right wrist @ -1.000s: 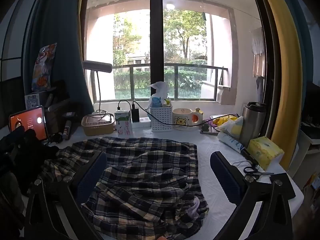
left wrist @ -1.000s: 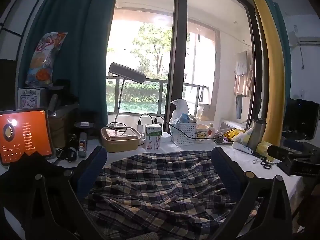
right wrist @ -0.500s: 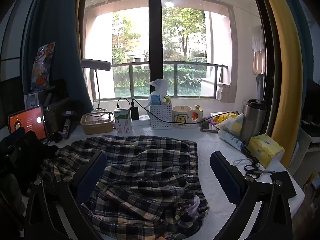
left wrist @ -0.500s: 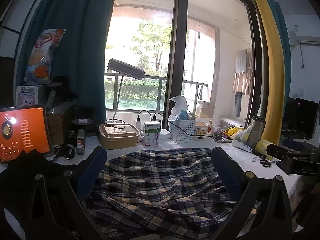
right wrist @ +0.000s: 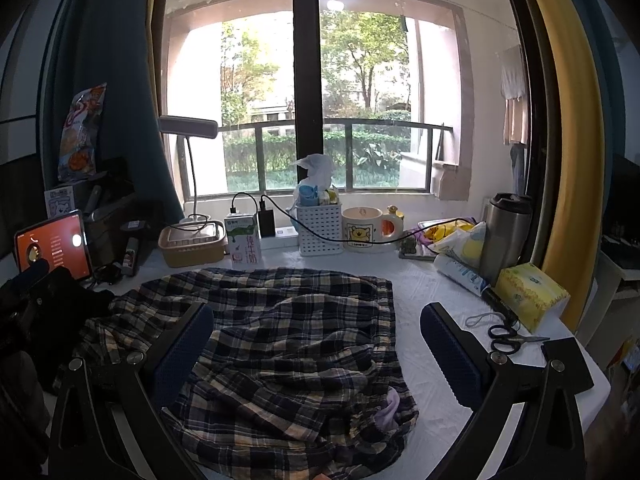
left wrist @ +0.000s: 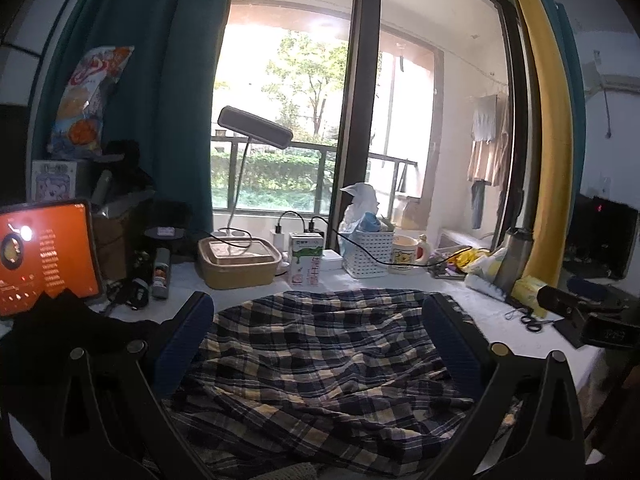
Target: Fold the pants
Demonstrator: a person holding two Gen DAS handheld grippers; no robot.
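Left gripper (left wrist: 316, 320): fingers spread wide, nothing between them, held above the pants (left wrist: 320, 364). Right gripper (right wrist: 316, 328): same state — fingers well apart, empty, over the same cloth. No contact with fabric visible in either view.

Pants: plaid, dark blue and cream, lying crumpled and bunched on the white table (right wrist: 424, 292), spread out in front of the white basket (right wrist: 320, 230). Not flat; ridges and creases run across the middle. A pale lilac bit (right wrist: 388, 412) shows at the near right edge of the pants, on the side away from the basket — cannot tell what it is. No fold looks made yet, so judged at the very start: pick corners or waistband, then flatten.

Around the basket: milk carton (right wrist: 246, 240) just left of it, mug (right wrist: 364, 230) just right, a black cable (right wrist: 360, 240) draped across its front. Scissors (right wrist: 508, 338) and a yellow tissue pack (right wrist: 532, 294) sit further right of the basket, near the table edge.

Risks:
- Layers are tangled; a pinch may take only one layer, leaving a leg trapped underneath.
- Pulling the far hem could snag the cable or tip the carton, both near it.
- A sweep to the right could push the scissors off.
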